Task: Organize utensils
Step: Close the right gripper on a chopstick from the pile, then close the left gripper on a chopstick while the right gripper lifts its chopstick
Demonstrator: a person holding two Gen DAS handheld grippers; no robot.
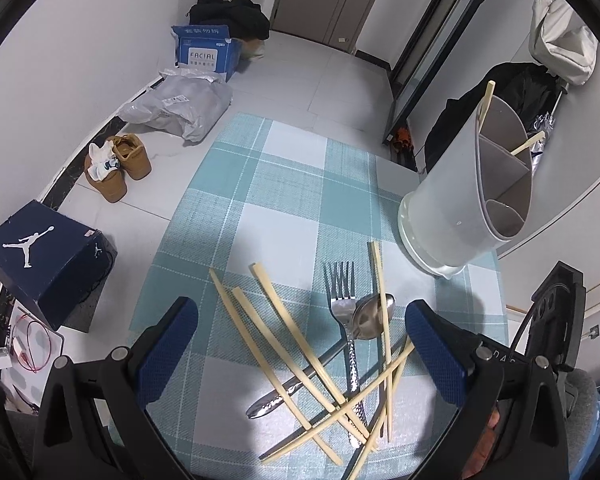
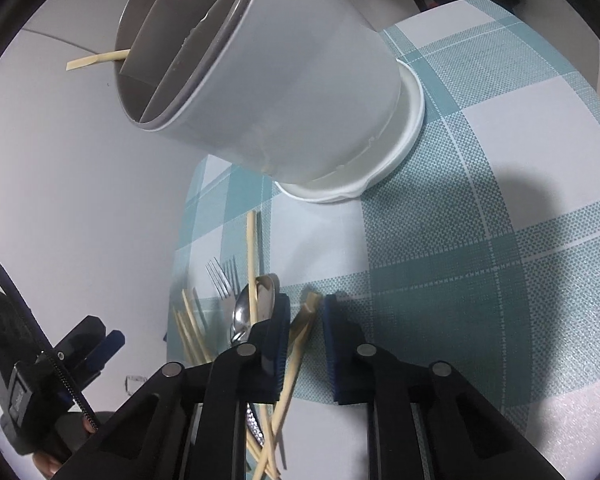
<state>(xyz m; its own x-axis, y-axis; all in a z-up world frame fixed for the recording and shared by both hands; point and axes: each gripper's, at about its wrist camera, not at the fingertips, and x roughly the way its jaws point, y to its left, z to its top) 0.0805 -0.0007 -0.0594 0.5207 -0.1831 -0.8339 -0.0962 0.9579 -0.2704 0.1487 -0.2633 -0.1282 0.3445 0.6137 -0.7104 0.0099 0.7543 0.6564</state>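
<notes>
A pile of bamboo chopsticks (image 1: 296, 344), a steel fork (image 1: 342, 292) and a steel spoon (image 1: 370, 316) lies crossed on the teal checked cloth (image 1: 284, 184). A grey divided utensil holder (image 1: 464, 196) stands at the right with two chopsticks (image 1: 485, 102) in it. My left gripper (image 1: 300, 344) is open above the pile, jaws wide on either side of it. In the right wrist view my right gripper (image 2: 306, 316) is partly open, with one chopstick (image 2: 296, 356) lying between its pads, not squeezed. The holder (image 2: 268, 80) rises just beyond it. The fork (image 2: 222, 276) and spoon (image 2: 256, 304) lie to the left.
The table's far and right edges are close to the holder. On the floor to the left are a dark shoe box (image 1: 40, 256), tan shoes (image 1: 116, 168), a plastic bag (image 1: 180, 108) and a blue carton (image 1: 208, 52). My left gripper shows at lower left in the right wrist view (image 2: 96, 348).
</notes>
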